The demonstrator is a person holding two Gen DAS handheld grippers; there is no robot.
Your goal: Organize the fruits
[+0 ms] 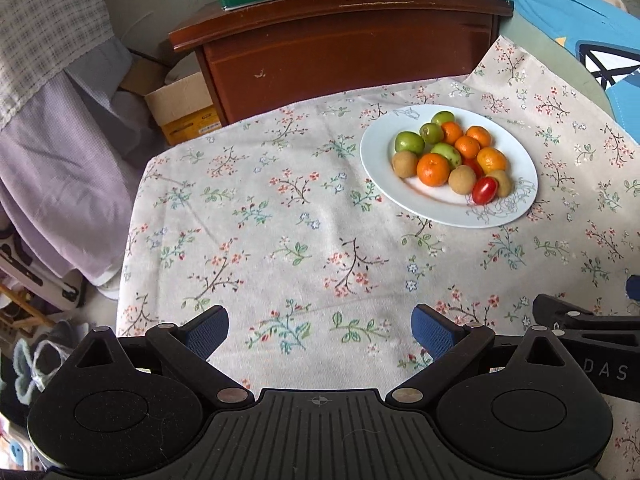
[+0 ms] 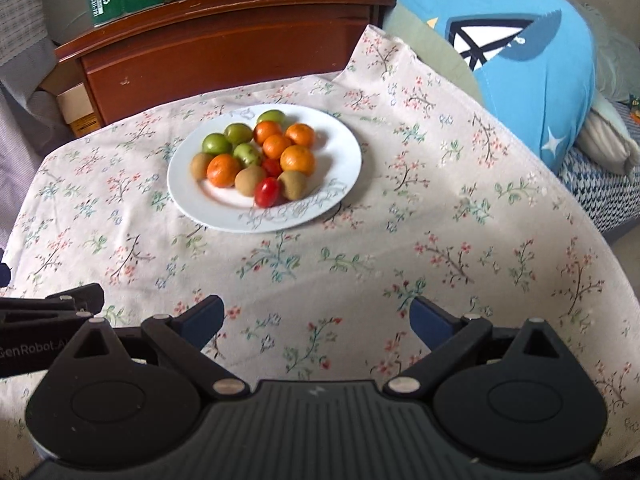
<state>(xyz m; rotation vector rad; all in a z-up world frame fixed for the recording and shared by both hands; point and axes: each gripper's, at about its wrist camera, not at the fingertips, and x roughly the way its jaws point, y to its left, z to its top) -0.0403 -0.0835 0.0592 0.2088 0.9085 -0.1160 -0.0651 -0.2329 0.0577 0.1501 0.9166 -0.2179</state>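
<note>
All the fruits (image 2: 256, 158) lie heaped on the white plate (image 2: 344, 160) at the far side of the desk (image 2: 440, 260), while the left tongs (image 1: 320, 330) and the right tongs (image 2: 316, 320) hang wide and empty on the near side, so whether sorting is done or ahead I cannot tell.

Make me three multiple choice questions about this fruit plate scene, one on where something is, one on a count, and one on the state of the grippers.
1. Where is all the fruit?
A. On the white plate
B. Scattered over the tablecloth
C. On the wooden cabinet

2. How many orange fruits are there?
A. Two
B. Five
C. Eight

3. What state are the two grippers in?
A. Both shut on fruit
B. Left gripper holds a fruit, right gripper open
C. Both open and empty

Answers:
1. A, every fruit sits bunched on the plate, none on the cloth.
2. B, five orange fruits show among the green, brown and red ones.
3. C, each wrist view shows its jaws spread wide over bare cloth, short of the plate.
</note>
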